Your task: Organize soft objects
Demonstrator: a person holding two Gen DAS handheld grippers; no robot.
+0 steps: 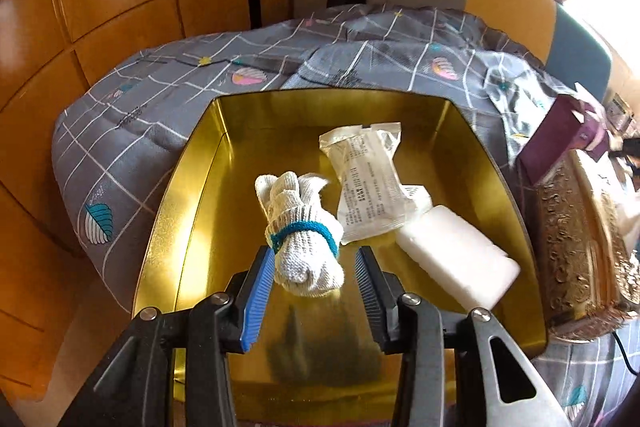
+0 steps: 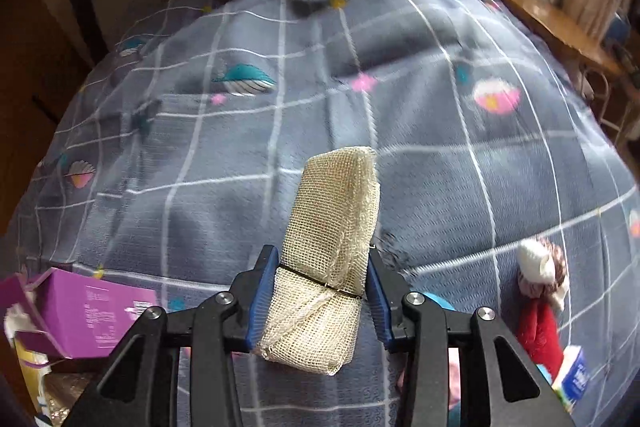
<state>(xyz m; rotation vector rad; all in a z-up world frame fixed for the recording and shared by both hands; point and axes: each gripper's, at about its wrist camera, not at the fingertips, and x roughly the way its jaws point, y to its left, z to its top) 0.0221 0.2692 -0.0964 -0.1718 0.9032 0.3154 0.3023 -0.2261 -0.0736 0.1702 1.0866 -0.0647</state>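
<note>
A gold metal tin [image 1: 180,219] sits open on the bed's grey patterned quilt [image 1: 132,131]. In it lie a clear plastic packet [image 1: 366,183] with printed text and a white sponge block [image 1: 456,259], the packet's lower corner overlapping the block. Above the tin floor, a rolled white knit glove [image 1: 300,239] with a blue band sits between the left gripper [image 1: 316,287] fingers, which stand apart; the left pad is against the roll and a gap shows at the right pad. Only the right wrist view shows the right gripper [image 2: 322,293], its fingers clamped on a folded beige mesh bandage [image 2: 332,227] bound by a thin black band, held over the quilt. That view alone also shows a red-and-white plush doll [image 2: 540,291] lying at the right. A purple box [image 2: 80,311] appears in both views.
</note>
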